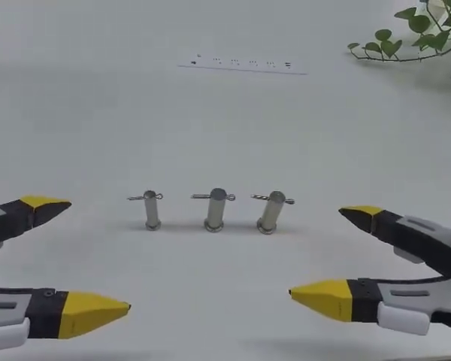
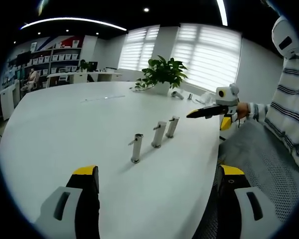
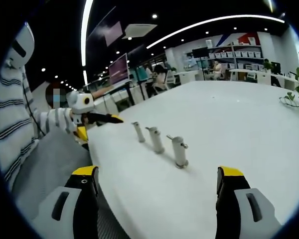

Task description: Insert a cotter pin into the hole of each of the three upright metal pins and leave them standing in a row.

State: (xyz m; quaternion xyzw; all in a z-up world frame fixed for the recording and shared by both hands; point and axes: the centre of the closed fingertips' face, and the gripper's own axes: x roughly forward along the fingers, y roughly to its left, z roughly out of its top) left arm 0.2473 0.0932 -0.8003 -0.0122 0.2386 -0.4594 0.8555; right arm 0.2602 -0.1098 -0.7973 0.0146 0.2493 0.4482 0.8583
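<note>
Nearest, the left gripper (image 1: 98,256) and right gripper (image 1: 316,252) gape empty, their bodies cut off at the frame edges. Beyond them on the white table (image 1: 225,120), the left pin (image 1: 152,212), middle pin (image 1: 215,213) and right pin (image 1: 268,215) stand upright in a row. A cotter pin (image 1: 209,196) lies crosswise near each top; the holes are too small to see.

Open-plan office. Large white meeting table (image 2: 65,129), potted plant (image 2: 162,74) at its far edge, slatted window blinds (image 2: 209,59) behind. Beyond table: shelves (image 3: 244,52) with storage boxes, desks (image 2: 84,77), seated people (image 3: 162,74). Dark ceiling, curved light strips (image 3: 214,22), round spotlights (image 3: 154,16), wall screen (image 3: 118,67).
</note>
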